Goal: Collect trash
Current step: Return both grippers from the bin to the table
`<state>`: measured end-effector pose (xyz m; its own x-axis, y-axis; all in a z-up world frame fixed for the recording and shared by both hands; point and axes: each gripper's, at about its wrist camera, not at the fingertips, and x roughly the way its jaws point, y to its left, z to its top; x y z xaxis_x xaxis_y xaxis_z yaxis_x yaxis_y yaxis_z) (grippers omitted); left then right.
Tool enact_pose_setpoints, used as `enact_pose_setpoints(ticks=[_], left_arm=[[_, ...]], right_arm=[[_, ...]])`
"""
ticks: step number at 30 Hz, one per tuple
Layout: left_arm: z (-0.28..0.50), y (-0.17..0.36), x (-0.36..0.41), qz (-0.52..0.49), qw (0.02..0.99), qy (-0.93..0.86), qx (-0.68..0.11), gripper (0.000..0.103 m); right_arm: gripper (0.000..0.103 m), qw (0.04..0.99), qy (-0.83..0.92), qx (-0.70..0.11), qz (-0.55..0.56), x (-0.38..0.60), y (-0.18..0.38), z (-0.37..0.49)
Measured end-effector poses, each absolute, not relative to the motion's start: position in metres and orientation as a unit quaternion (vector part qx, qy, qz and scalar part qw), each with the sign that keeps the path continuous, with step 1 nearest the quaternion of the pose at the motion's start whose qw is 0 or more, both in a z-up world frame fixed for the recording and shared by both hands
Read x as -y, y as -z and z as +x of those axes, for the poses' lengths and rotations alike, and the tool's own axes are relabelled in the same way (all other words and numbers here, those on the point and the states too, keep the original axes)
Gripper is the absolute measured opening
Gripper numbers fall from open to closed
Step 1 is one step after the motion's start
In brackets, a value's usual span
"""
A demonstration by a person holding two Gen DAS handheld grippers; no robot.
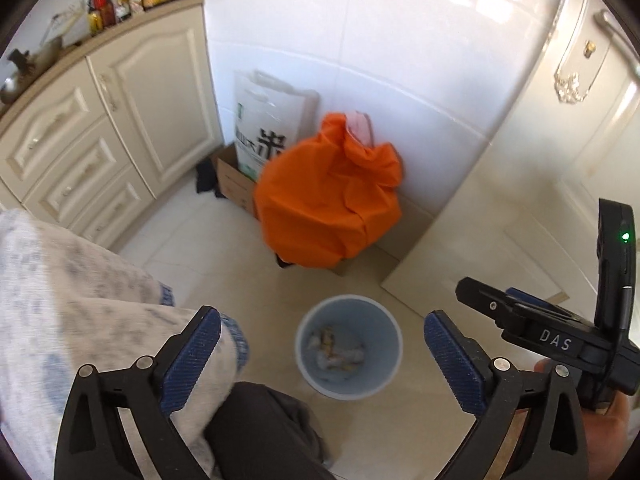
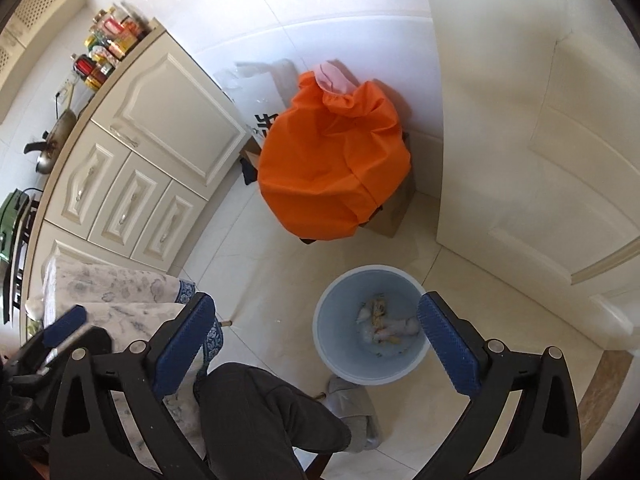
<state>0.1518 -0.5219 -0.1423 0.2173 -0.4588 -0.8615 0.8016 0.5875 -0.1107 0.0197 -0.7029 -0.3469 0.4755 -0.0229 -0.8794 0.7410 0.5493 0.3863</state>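
Orange cloth hides whatever it covers.

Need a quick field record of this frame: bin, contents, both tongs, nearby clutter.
bin: pale blue bin upright on the floor tiles
contents: crumpled scraps at its bottom
left tongs: open, nothing between the pads
right tongs: open, nothing between the pads
clutter: orange bag by the wall, beyond the bin
left side: cream cabinets
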Motion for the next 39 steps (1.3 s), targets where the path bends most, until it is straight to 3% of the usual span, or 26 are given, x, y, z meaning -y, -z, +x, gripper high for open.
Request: enact_pose_setpoints(ticks=[8, 26, 39], left_arm=[[0.142, 0.091, 0.452, 0.137, 0.802, 0.403, -0.419, 0.101], [0.124, -0.002, 0.216, 0.023, 0.897, 0.295, -0.328, 0.102], [0.09, -0.046, 0.093, -0.023, 0.944, 0.196, -0.262, 0.102]], right_arm=[[0.103, 0.793, 0.233, -0.421, 0.374, 0.669, 0.294, 0.037], [0.103, 0.906, 0.116, -0.346, 0.216, 0.523, 0.143, 0.12], [0.103, 0.949, 0.005, -0.284, 0.137, 0.416, 0.078, 0.152]])
